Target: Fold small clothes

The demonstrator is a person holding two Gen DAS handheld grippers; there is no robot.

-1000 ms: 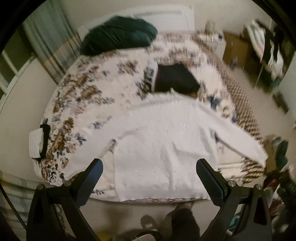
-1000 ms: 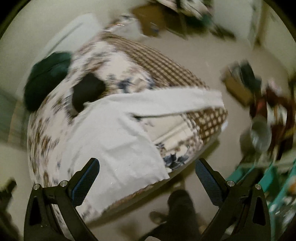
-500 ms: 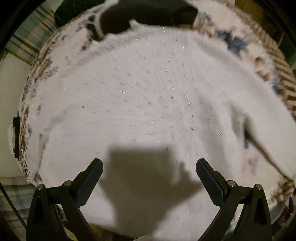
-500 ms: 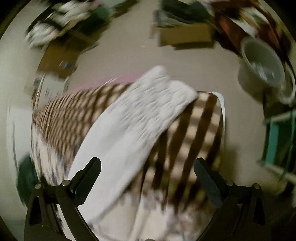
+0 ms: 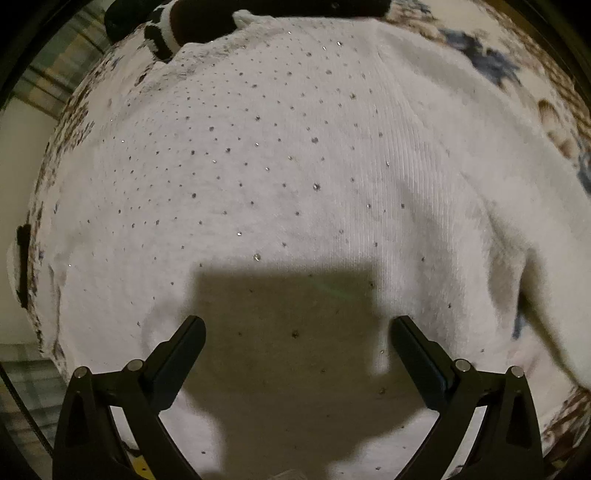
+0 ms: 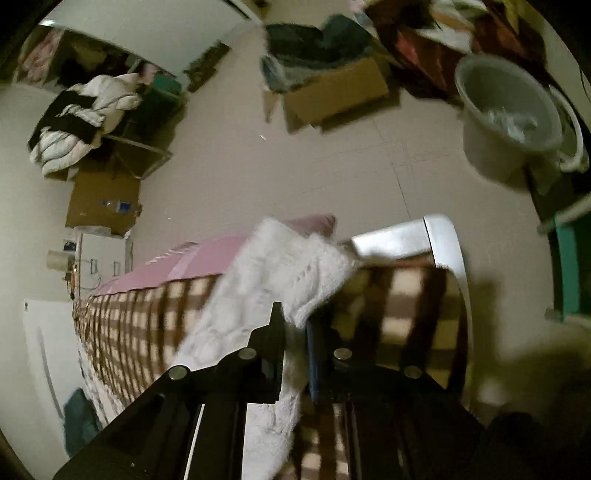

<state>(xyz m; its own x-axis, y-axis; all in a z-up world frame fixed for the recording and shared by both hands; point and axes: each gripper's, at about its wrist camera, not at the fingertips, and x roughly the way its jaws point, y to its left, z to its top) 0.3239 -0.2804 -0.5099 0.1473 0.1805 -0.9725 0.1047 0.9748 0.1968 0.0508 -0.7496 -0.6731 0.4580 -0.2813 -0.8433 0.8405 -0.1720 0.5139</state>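
Note:
A white knit sweater [image 5: 288, 177] with small sparkly dots lies spread flat on the floral bedspread [image 5: 491, 62] and fills the left wrist view. My left gripper [image 5: 297, 332] is open and empty, held close above the sweater's lower body, casting a shadow on it. In the right wrist view the sweater's sleeve [image 6: 280, 266] lies across the brown checked blanket [image 6: 147, 321] at the bed's corner. My right gripper [image 6: 295, 325] is shut on the sleeve near its cuff.
A dark folded garment [image 5: 258, 14] lies on the bed beyond the sweater's collar. Past the bed corner are a cardboard box of clothes [image 6: 332, 92], a grey bucket [image 6: 506, 114], a rack with piled laundry [image 6: 81, 114] and a teal stool [image 6: 572, 266].
My left gripper dropped from high above the bed to just over the sweater's body. My right gripper swung to the sleeve at the bed corner and closed on it.

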